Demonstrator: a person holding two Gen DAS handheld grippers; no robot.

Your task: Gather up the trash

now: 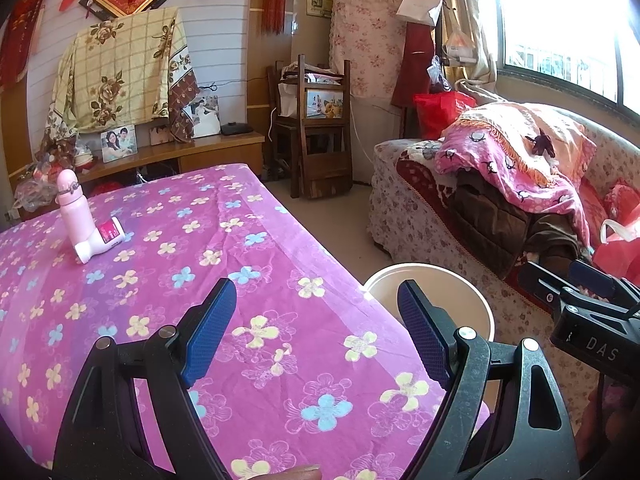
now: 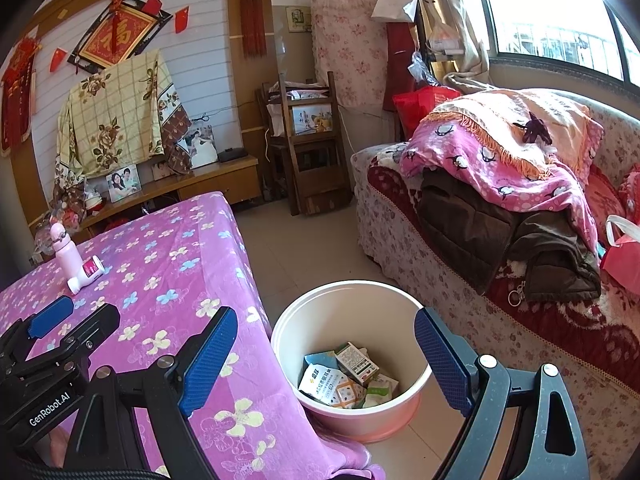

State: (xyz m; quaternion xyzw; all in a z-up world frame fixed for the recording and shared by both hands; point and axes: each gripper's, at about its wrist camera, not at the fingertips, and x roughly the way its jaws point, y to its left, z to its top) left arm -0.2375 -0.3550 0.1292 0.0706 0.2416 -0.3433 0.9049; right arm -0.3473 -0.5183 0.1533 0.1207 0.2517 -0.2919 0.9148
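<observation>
A white bucket (image 2: 286, 332) with a pink base stands on the floor by the table's corner and holds several cartons and packets (image 2: 344, 380). My right gripper (image 2: 326, 360) hangs open over the bucket, nothing between its blue pads. My left gripper (image 1: 316, 332) is open and empty above the pink flowered tablecloth (image 1: 168, 280), with the bucket's rim (image 1: 424, 270) showing past its right finger. At the far left of the table stands a pink bottle (image 1: 70, 204), and a small white and pink bottle (image 1: 102, 240) lies against it.
A floral sofa (image 2: 440, 280) piled with blankets and dark jackets runs along the right under the window. Stacked wooden chairs (image 2: 308, 160) and a low cabinet (image 2: 216, 180) with photos stand at the back. Tiled floor (image 2: 312, 240) lies between table and sofa.
</observation>
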